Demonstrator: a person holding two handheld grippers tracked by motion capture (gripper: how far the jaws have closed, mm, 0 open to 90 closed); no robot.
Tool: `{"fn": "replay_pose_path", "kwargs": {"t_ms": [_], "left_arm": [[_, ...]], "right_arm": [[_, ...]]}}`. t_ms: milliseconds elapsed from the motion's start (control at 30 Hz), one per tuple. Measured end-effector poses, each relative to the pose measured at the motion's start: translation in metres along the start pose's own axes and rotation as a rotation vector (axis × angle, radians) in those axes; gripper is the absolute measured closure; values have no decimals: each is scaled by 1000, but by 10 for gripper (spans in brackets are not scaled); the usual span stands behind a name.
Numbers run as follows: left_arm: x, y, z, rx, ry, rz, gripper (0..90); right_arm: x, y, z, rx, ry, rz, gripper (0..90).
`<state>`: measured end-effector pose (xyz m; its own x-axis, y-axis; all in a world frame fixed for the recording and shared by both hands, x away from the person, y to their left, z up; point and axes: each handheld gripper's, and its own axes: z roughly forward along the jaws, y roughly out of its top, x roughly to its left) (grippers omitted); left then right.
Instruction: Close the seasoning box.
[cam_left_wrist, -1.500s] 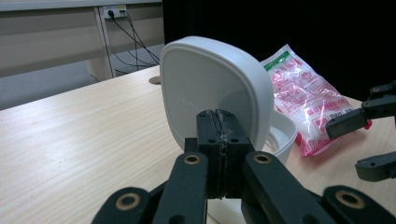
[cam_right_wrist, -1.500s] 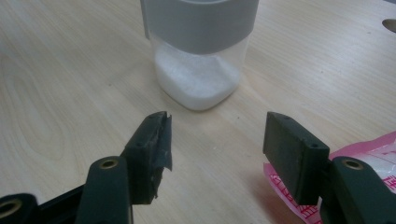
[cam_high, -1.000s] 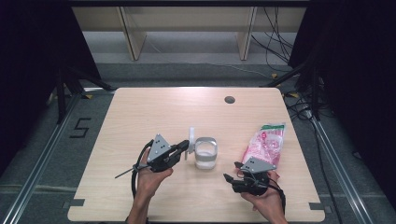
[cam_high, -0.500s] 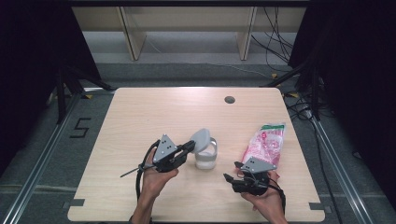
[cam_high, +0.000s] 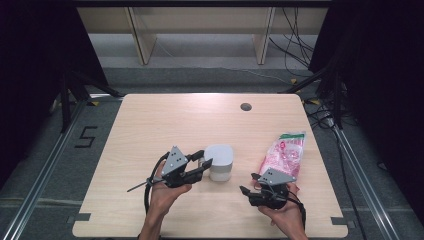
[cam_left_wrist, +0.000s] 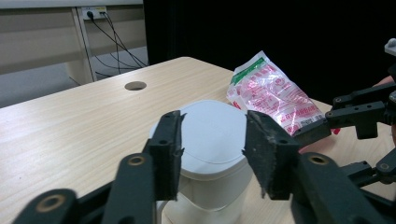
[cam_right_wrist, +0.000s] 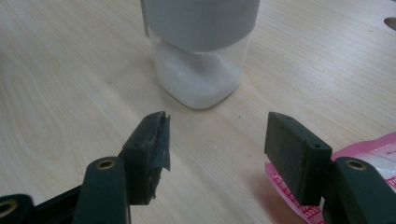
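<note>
A: Where is the jar (cam_high: 219, 162) now?

B: It stands upright on the table (cam_high: 150, 125), a little toward the person's side of the middle. It is a clear jar with a white lid (cam_left_wrist: 212, 135) sitting on top, and there is white powder (cam_right_wrist: 196, 81) in the lower part.

A: And the left gripper (cam_high: 202, 165)?

B: It is at the lid. In the left gripper view its jaws are spread, one on each side of the lid, very close to it. I cannot tell if they really touch it; they do not seem to press.

A: The right gripper (cam_high: 245, 191)?

B: It is held low above the table, apart from the jar, and it points to it. Its jaws are spread wide and hold nothing. The pink packet (cam_high: 284, 155) lies just beside it, on the right side of the table.

A: What could go wrong from here?

B: I think the lid may only rest on the jar and is not yet pushed down fully. If the left gripper pushes sideways, or presses on one edge only, the jar can tip, because nothing holds its body. Then the powder can spill on the table. Also, the jaws can slip from the smooth lid if they close too high.
</note>
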<state>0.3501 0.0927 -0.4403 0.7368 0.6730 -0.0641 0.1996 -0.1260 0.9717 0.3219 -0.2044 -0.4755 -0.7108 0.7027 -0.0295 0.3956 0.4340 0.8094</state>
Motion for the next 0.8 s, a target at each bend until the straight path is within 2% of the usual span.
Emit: {"fn": "replay_pose_path", "kwargs": {"t_ms": [67, 100, 133, 233, 267, 333, 467, 500, 533, 567, 667, 733, 800], "left_arm": [[0, -1, 0, 1, -6, -2, 488], [-1, -2, 1, -6, -4, -23, 465], [-2, -2, 0, 6, 11, -25, 446], [-3, -4, -1, 12, 15, -26, 389], [-4, -5, -1, 14, 17, -41, 368], [-4, -6, -2, 23, 18, -35, 334], [-5, -9, -3, 31, 18, -30, 308], [-8, -12, -3, 38, 27, -57, 302], [-9, -13, -3, 40, 26, -58, 299], [-8, -14, -3, 35, 17, -49, 297], [-10, -15, -5, 41, 21, -45, 292], [-12, -18, -5, 33, 27, -59, 289], [-14, -22, -6, 47, 40, -57, 283]], "right_arm": [[1, 0, 0, 6, 11, 18, 399], [3, 0, 0, 13, 8, 33, 398], [2, 0, 0, 3, 0, 15, 397], [0, 0, 1, 2, -1, 0, 390], [0, 0, 1, 9, 4, 12, 387], [0, 0, 1, 10, 7, 16, 386], [0, -1, 1, 11, 9, 20, 385], [0, -2, 2, 7, 9, 20, 385], [1, -2, 2, 12, 11, 35, 385], [-1, -2, 3, 7, 22, 10, 385], [-1, -2, 3, 1, 10, 4, 385], [-1, -2, 4, 4, 10, 7, 385], [-1, -2, 3, 5, 7, 2, 384]]}}
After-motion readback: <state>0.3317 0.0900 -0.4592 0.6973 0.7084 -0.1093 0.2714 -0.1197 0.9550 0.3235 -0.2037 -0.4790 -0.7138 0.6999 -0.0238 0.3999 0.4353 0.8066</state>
